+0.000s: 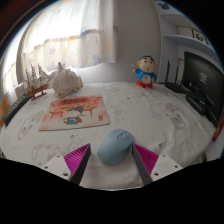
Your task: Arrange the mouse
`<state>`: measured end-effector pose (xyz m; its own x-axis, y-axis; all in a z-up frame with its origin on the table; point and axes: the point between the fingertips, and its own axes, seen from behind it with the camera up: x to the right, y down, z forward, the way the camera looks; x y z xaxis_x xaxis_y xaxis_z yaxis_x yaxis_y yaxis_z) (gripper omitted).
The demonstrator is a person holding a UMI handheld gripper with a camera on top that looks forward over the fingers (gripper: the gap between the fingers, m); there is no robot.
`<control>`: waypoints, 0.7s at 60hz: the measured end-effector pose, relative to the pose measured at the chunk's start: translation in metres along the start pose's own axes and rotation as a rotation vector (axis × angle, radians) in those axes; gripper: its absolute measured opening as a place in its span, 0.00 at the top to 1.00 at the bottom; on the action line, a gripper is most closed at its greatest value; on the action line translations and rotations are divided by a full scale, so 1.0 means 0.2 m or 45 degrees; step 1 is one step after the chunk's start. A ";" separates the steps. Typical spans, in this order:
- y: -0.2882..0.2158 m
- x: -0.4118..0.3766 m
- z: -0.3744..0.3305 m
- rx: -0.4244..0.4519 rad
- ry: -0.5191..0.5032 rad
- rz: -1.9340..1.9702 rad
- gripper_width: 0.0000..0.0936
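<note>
A pale blue-grey computer mouse [115, 146] sits between my gripper's [113, 153] two fingers, at their tips. Both fingers press on its sides, the left pad [77, 156] and the right pad [147, 158] flanking it. The mouse is over the near part of a table covered with a white patterned cloth [150, 115]. A flat orange-pink printed mat [75, 113] lies on the cloth beyond the fingers, to the left.
A small cartoon figurine [146, 72] stands at the far side of the table. A white plush-like object [65, 80] and a small model ship [38, 80] stand behind the mat. A dark screen [202, 88] stands at the right. Curtained windows lie behind.
</note>
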<state>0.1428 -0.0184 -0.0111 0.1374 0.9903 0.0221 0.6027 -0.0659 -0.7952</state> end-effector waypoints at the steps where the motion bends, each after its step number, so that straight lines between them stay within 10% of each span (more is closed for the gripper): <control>1: -0.01 0.00 0.01 0.001 -0.002 0.000 0.09; 29: -0.13 -0.07 0.20 -0.017 -0.083 -0.009 0.10; 42: -0.15 -0.07 0.22 0.003 -0.079 -0.078 0.49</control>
<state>0.0876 -0.0251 -0.0142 0.0510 0.9981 0.0331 0.6065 -0.0047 -0.7951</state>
